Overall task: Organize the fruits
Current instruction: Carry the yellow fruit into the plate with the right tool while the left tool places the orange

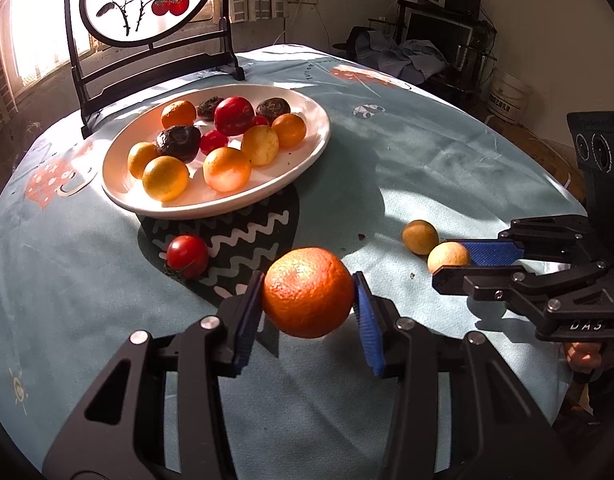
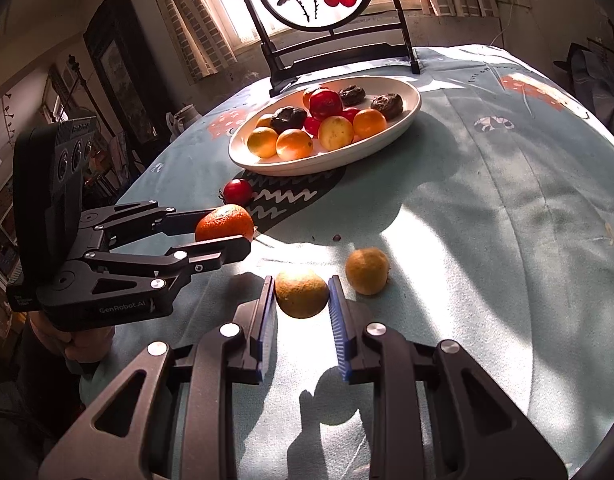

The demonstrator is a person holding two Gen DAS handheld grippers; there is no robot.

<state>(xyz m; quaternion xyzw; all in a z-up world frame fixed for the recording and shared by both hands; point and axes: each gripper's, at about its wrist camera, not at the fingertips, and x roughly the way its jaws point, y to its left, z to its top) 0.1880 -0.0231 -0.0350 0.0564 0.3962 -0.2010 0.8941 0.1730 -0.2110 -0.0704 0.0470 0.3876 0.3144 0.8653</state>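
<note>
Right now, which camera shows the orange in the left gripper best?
The left wrist view: the orange sits large and centred in the left gripper. The right wrist view shows it smaller, from the side, its lower part hidden by a finger.

The screen (image 1: 147,0) is cut off at the top edge; several plate (image 1: 307,152) fruits overlap, partly hidden.

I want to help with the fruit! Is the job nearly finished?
Nearly. The white plate already holds many fruits. The left claw grips an orange above the table, and the right claw is around a yellowish fruit, which looks lifted. Left on the cloth: a red tomato near the plate and another yellowish fruit.
</note>
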